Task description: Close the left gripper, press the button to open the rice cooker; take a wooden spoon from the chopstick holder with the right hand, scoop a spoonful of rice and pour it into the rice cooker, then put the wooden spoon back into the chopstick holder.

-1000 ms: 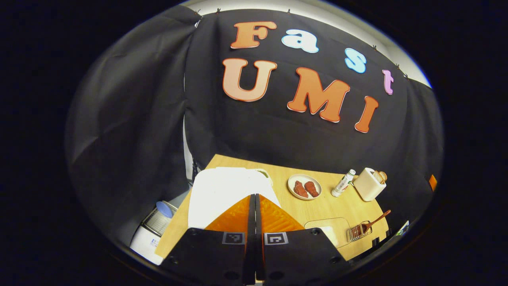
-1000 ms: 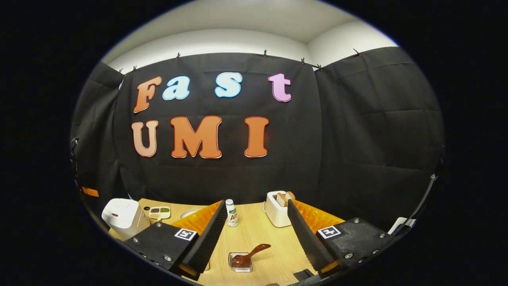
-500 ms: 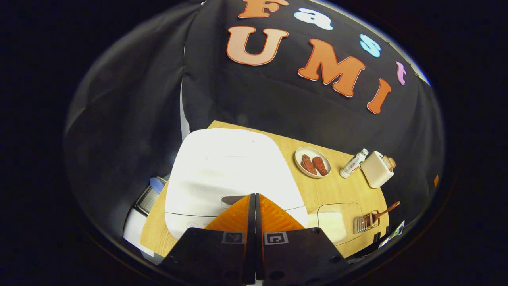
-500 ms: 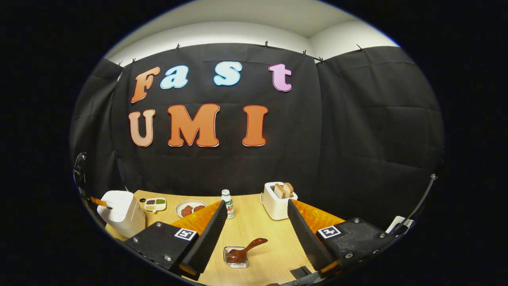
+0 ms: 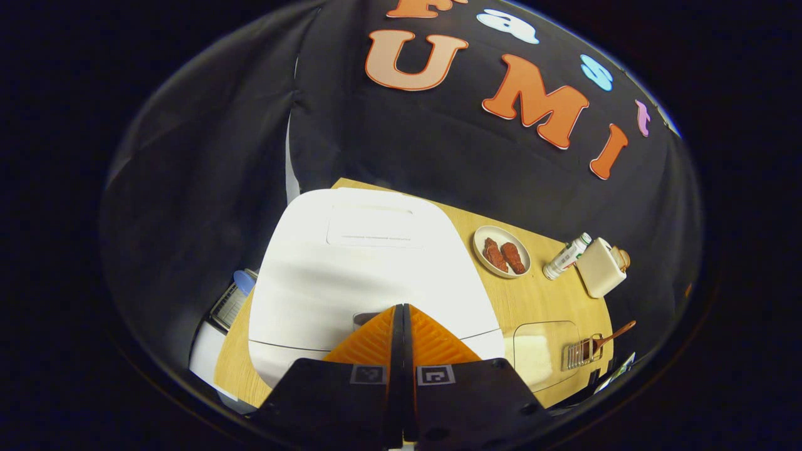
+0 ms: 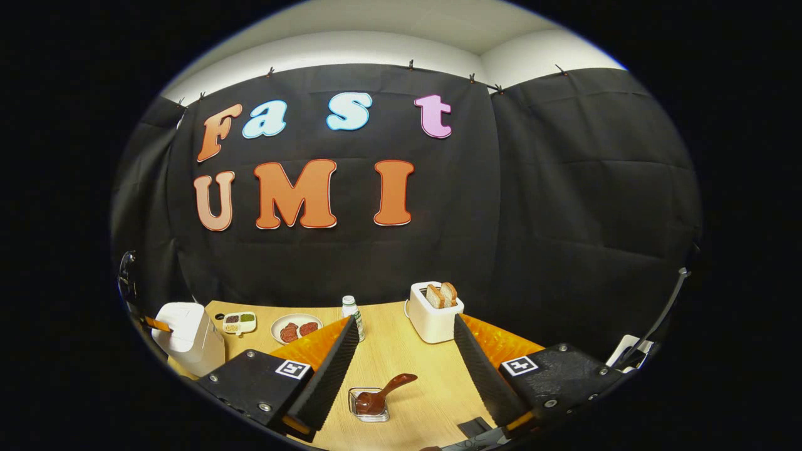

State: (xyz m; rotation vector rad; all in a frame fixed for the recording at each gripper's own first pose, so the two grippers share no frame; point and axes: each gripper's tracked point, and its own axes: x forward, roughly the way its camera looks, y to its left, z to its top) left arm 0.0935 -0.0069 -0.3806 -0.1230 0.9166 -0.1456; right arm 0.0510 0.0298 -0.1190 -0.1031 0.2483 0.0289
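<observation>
The white rice cooker [image 5: 363, 263] sits closed at the table's left end, large in the left gripper view. My left gripper [image 5: 401, 308] is shut with nothing in it, its tips just over the grey button [image 5: 363, 319] at the lid's front edge. A wooden spoon [image 6: 383, 391] leans in the chopstick holder [image 6: 368, 406], low between the spread fingers of my open right gripper [image 6: 404, 329], which hangs well above it. In the left gripper view the spoon [image 5: 613, 334] and holder [image 5: 579, 354] stand beside a clear rice container [image 5: 542, 351]. The cooker [image 6: 188, 335] also shows far left in the right gripper view.
A plate of meat pieces [image 5: 501, 250], a small bottle [image 5: 566, 255] and a white toaster [image 5: 600, 268] with bread line the back of the wooden table [image 5: 532, 294]. A small divided dish [image 6: 239, 321] lies near the cooker. Black cloth walls the booth.
My left gripper, still shut, has come down and forward onto the cooker's lid front, so the cooker looms larger. The right gripper stays open, drifting slightly above the spoon.
</observation>
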